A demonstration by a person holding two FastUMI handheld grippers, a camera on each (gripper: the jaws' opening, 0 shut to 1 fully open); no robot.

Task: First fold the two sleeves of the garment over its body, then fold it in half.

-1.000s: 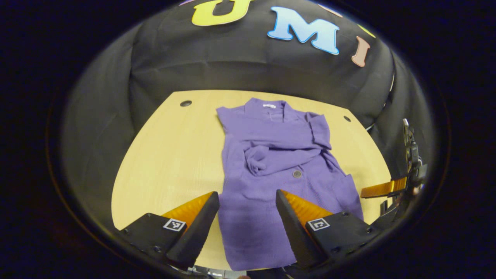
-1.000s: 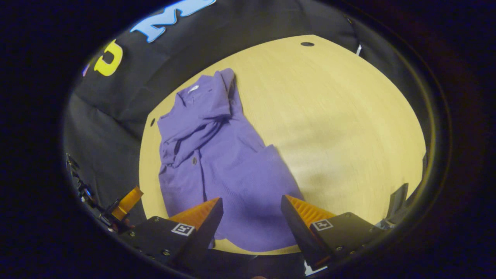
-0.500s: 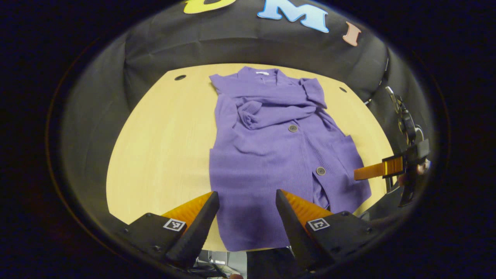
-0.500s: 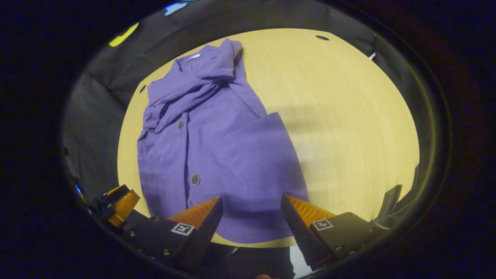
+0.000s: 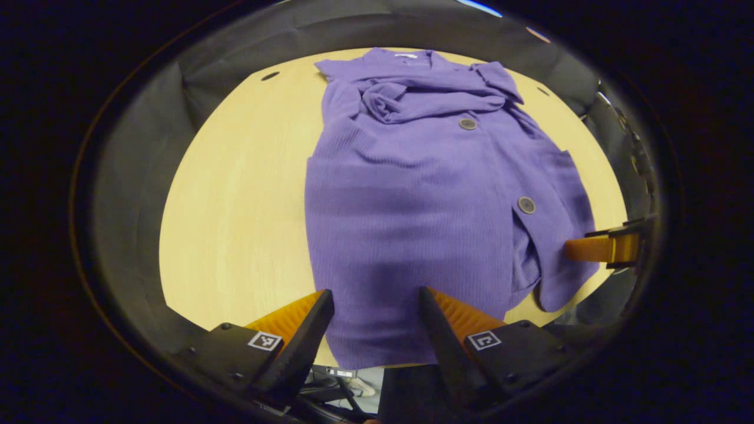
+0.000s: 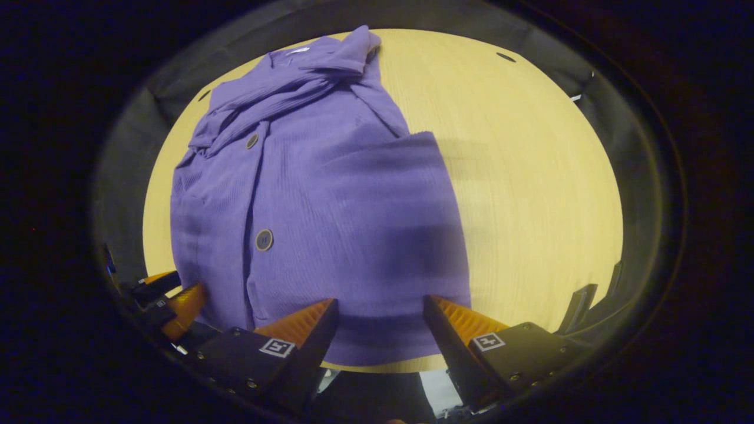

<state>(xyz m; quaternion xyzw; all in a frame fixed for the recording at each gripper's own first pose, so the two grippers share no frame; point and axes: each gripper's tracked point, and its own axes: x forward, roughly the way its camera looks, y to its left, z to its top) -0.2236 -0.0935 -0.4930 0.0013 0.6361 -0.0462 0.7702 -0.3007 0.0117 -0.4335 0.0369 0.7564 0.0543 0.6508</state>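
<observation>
**Purple garment flat on the table, both grippers open at its hem**

In the left gripper view, the purple garment is seen spread on the yellow table, with both sleeves laid across its chest. The left gripper is held wide open over the hem — nothing is gripped.

In the right gripper view, the garment is seen again, and the right gripper is parted above the hem's other end — nothing is held.
</observation>
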